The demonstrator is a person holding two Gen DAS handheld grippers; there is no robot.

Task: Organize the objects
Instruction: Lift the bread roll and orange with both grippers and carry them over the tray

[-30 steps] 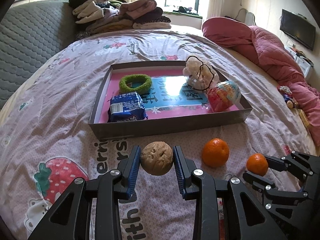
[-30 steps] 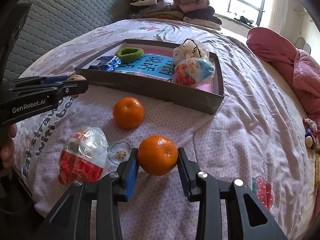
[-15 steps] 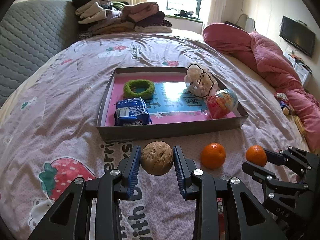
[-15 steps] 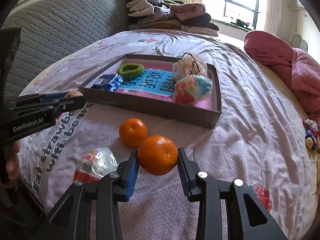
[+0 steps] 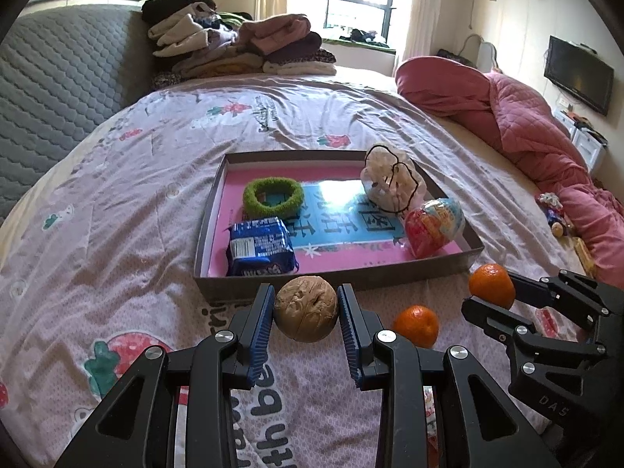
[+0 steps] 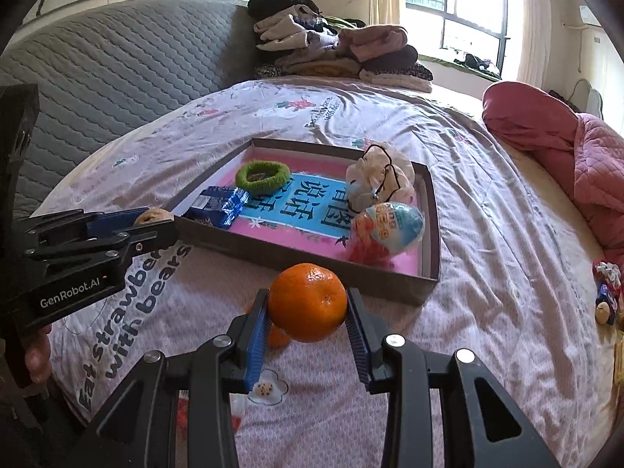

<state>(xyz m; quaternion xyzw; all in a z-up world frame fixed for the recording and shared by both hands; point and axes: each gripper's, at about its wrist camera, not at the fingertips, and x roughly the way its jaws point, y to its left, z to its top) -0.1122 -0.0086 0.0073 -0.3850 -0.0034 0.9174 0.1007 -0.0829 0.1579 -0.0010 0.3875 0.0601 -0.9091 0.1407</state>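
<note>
My left gripper (image 5: 305, 310) is shut on a brown walnut (image 5: 305, 308) and holds it above the bed, just before the near wall of the brown tray (image 5: 331, 275). My right gripper (image 6: 307, 304) is shut on an orange (image 6: 307, 302) and holds it in the air near the tray's near wall (image 6: 296, 259); it shows at the right in the left wrist view (image 5: 489, 286). A second orange (image 5: 415, 325) lies on the sheet. The tray holds a blue snack pack (image 5: 261, 247), a green hair band (image 5: 273, 197), a white puff (image 5: 390, 179) and a wrapped toy egg (image 5: 433, 226).
A snack bag (image 6: 187, 413) lies on the sheet under my right gripper, mostly hidden. Folded clothes (image 5: 234, 50) are stacked at the bed's far end. A pink quilt (image 5: 526, 117) lies along the right. A grey padded headboard (image 5: 50, 89) stands at the left.
Both grippers have risen and drawn towards the tray with the walnut and the orange still held. The second orange and the snack bag now sit lower, partly hidden under my right gripper.
</note>
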